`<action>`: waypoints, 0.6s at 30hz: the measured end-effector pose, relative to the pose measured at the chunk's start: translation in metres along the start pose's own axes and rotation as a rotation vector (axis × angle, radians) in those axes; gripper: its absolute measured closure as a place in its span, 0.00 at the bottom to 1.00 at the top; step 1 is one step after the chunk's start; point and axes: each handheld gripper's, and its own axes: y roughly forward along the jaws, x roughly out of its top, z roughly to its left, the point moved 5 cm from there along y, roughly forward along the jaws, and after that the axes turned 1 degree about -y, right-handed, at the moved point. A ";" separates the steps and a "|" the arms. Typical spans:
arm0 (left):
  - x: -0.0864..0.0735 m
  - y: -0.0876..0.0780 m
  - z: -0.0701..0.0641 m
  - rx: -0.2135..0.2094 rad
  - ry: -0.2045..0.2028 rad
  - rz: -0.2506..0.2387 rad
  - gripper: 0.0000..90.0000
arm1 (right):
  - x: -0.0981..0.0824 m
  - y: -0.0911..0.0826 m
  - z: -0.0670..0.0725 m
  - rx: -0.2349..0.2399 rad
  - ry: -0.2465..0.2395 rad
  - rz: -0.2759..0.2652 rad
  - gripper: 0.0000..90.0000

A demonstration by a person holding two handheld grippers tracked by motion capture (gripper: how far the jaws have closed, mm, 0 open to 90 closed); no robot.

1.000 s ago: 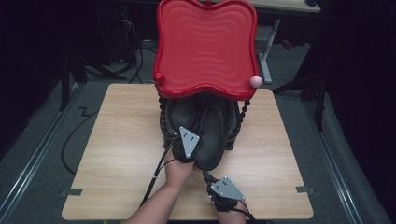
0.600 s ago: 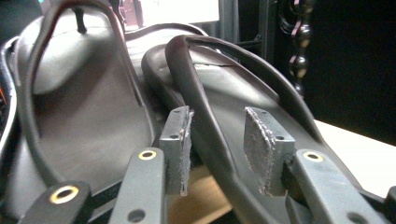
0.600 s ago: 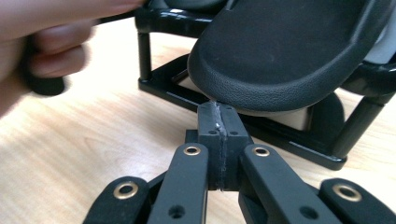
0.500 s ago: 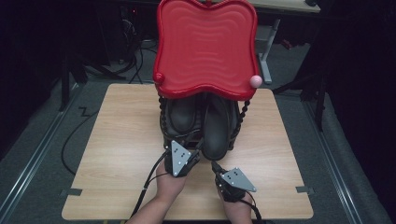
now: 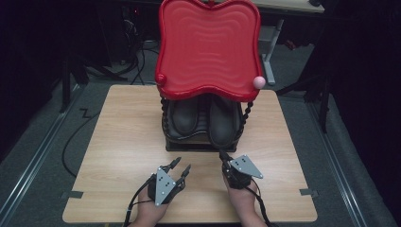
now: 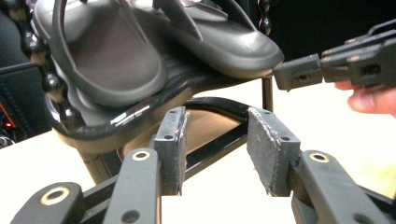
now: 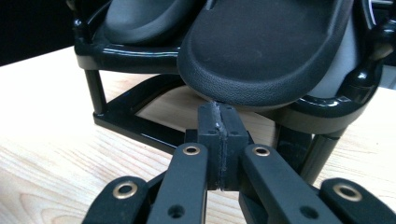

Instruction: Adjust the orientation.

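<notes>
Black left gripper [image 5: 180, 171] sits low over the wooden counter [image 5: 118, 142], pads spread with nothing between them, jaws have just been opening; it is just short of the shoe rack [image 5: 189, 144]. Right gripper [image 5: 223, 156] has pads pressed together on nothing, tips just under the toe of the right dark sandal [image 7: 275, 51], close to the rack's front edge. Both dark sandals [image 5: 204, 120] lie side by side on the rack's lower shelf, under the red tray top [image 5: 208, 47], mid-counter.
</notes>
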 end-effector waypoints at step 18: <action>-0.013 0.006 -0.006 -0.017 0.014 0.051 0.63 | 0.004 -0.003 -0.011 -0.015 0.059 -0.048 0.99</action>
